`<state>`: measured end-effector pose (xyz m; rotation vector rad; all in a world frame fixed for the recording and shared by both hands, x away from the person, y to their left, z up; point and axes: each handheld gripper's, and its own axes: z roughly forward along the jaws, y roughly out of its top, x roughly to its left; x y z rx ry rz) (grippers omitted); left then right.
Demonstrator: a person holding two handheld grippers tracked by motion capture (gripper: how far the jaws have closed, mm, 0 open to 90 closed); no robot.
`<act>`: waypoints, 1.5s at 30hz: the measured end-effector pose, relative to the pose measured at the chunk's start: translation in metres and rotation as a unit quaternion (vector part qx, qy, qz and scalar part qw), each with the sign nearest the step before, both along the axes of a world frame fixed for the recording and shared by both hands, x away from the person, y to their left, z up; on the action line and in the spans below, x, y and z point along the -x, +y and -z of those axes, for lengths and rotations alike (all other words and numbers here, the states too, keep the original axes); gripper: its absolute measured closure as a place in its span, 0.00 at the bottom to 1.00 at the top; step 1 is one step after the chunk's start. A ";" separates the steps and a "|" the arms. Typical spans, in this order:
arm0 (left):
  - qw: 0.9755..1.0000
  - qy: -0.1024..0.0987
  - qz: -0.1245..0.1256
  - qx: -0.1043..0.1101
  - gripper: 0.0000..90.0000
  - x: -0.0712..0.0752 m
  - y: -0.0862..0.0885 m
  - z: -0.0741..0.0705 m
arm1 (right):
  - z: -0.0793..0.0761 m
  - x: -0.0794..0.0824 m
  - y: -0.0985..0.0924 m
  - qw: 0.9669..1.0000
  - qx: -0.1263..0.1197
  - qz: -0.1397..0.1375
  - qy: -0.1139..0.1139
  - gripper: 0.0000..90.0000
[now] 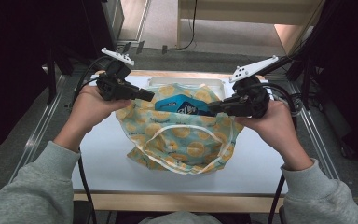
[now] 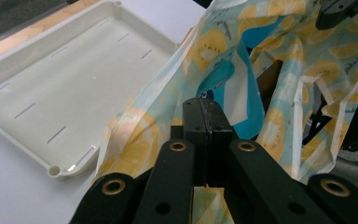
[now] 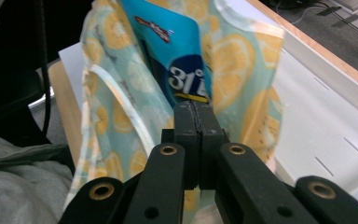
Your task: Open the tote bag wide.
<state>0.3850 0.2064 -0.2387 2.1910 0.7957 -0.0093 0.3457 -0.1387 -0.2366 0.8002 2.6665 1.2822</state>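
A pale blue bag (image 1: 182, 135) with a yellow lemon print hangs over the white table, its mouth pulled wide between my two grippers. My left gripper (image 1: 151, 96) is shut on the bag's left rim (image 2: 135, 144), jaws pressed together (image 2: 204, 105). My right gripper (image 1: 210, 108) is shut on the right rim (image 3: 242, 60), jaws likewise together (image 3: 194, 109). A bright blue packet (image 1: 182, 105) stands inside the bag; its printed face (image 3: 168, 46) shows just past the right jaws, and part of it (image 2: 223, 84) shows in the left gripper view.
A shallow white tray (image 1: 186, 81) lies behind the bag at the table's far edge (image 2: 51, 93), (image 3: 326, 116). The white tabletop (image 1: 112, 154) extends toward the person, whose grey sleeves come in at the bottom. Metal rails run along both sides.
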 end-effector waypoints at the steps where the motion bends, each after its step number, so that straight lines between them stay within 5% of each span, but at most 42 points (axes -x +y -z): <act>1: 1.000 0.000 0.000 0.000 1.00 0.000 0.001 0.002 | 0.002 -0.001 -0.003 1.000 -0.001 0.006 0.000 1.00; 26: 1.000 -0.008 -0.008 -0.009 1.00 -0.001 -0.001 0.011 | 0.009 -0.011 -0.034 0.998 0.007 0.062 -0.014 1.00; 45: 1.000 0.006 -0.015 -0.004 1.00 -0.009 0.002 0.034 | 0.038 -0.030 -0.040 0.997 0.002 0.079 0.005 1.00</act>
